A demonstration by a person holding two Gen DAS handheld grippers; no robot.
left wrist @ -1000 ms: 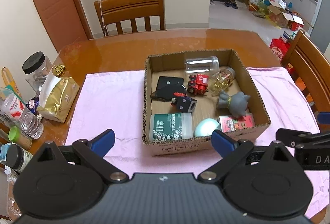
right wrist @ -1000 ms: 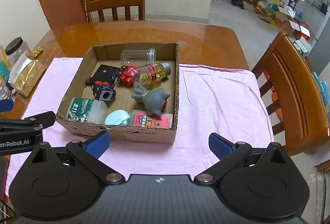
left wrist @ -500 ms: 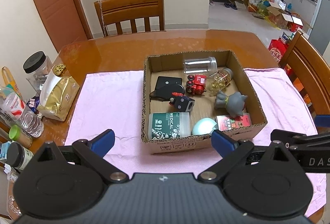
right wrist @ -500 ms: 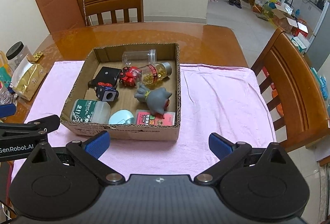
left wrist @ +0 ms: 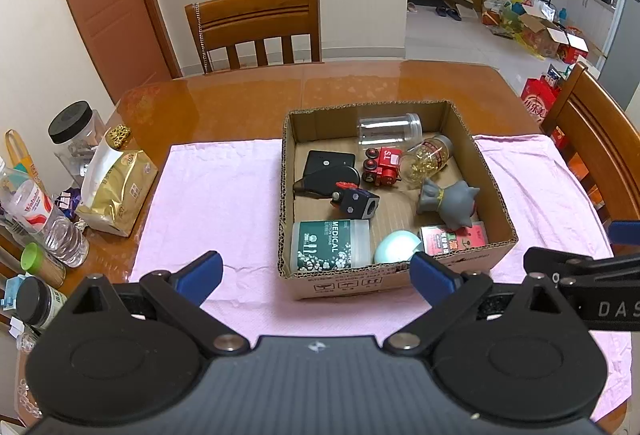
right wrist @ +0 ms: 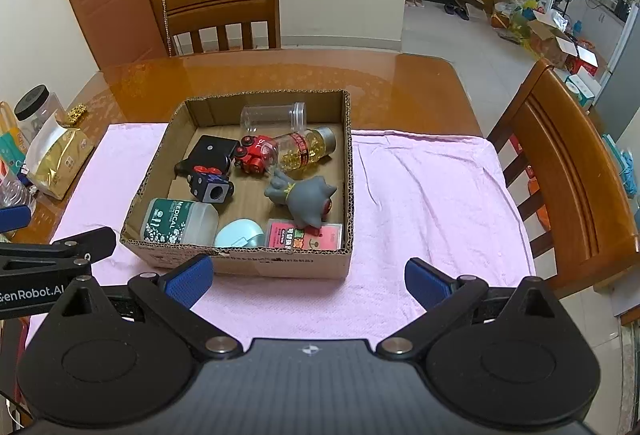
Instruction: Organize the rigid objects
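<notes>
1. A cardboard box (left wrist: 394, 277) sits open-topped on a pink cloth (left wrist: 216, 195), holding all the rigid objects.
2. Along its far wall lies a clear empty jar (left wrist: 389, 129); in front of that are a red toy train (left wrist: 382, 165) and a bottle of gold capsules (left wrist: 426, 161), touching each other.
3. A grey cat figure (right wrist: 306, 197) lies tipped over a pink card pack (right wrist: 304, 237).
4. A green "MEDICAL" container (right wrist: 180, 221) lies on its side beside a pale blue round object (right wrist: 240, 233) at the near wall.
5. The left gripper (left wrist: 316, 273) and right gripper (right wrist: 308, 277) both hover short of the box, fingers spread wide, gripping nothing.
6. The glossy wooden worktop (right wrist: 280, 73) has wooden chairs around it, with a tiled floor beyond.
</notes>
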